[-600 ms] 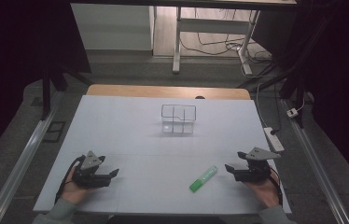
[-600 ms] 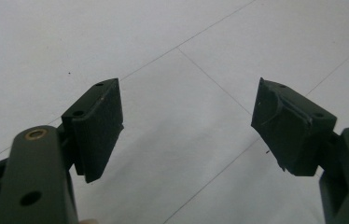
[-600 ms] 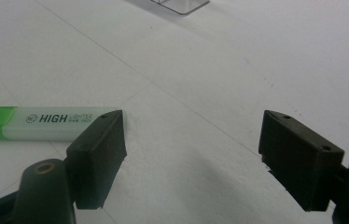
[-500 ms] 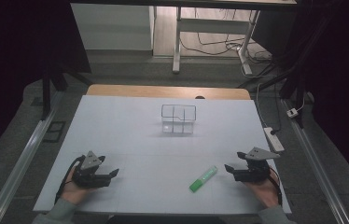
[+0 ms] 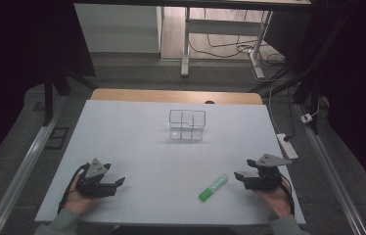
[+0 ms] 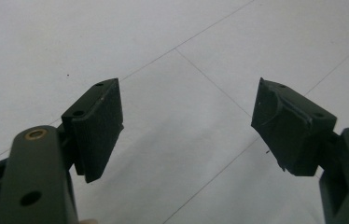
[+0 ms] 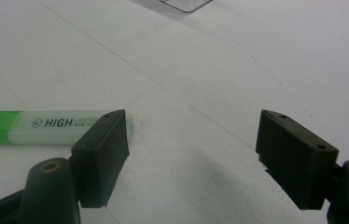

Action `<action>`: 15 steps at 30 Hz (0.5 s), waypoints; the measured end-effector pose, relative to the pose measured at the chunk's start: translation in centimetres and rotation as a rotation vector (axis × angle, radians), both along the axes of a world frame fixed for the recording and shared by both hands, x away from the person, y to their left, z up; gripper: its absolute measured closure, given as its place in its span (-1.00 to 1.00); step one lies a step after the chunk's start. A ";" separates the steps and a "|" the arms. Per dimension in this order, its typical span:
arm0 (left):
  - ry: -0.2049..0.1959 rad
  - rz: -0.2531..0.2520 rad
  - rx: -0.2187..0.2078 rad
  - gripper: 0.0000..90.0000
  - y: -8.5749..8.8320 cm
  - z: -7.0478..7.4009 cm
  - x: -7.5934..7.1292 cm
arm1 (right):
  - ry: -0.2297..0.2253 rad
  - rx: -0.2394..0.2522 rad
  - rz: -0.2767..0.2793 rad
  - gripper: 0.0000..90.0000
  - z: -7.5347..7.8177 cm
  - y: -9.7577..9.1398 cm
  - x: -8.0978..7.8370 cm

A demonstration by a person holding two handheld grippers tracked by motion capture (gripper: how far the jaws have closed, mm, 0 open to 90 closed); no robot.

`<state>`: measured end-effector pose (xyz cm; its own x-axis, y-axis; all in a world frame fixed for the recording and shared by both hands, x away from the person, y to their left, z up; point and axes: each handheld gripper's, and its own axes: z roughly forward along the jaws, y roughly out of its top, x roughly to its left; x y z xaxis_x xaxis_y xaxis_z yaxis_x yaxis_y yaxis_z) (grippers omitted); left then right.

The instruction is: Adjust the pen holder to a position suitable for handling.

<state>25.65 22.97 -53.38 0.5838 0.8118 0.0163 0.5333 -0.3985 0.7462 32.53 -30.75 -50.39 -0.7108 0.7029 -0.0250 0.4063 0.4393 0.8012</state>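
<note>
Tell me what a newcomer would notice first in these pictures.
Probably the green highlighter, the one spot of colour, lying on the white table near its front edge, just beside the right tongs, which stand open with nothing between them. Next comes the clear plastic box, alone toward the far side at the middle. The left tongs, also open, rest at the front left.

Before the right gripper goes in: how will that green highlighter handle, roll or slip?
The highlighter looks like a stiff plastic stick, so it should lift without bending. It is slim, probably light. Its smooth printed barrel may slip in the pads or skid if nudged. It lies flat on the table; whether it rolls is unclear.
</note>
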 end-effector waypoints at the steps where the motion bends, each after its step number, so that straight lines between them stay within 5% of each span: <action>1: 0.000 -0.001 0.001 -0.45 0.0 0.0 0.0 | -0.001 -0.001 0.001 -0.43 0.0 0.1 0.0; 15: 0.002 -0.005 0.009 -0.46 -0.1 -0.1 0.1 | 0.002 0.023 0.026 -0.39 0.4 1.8 0.5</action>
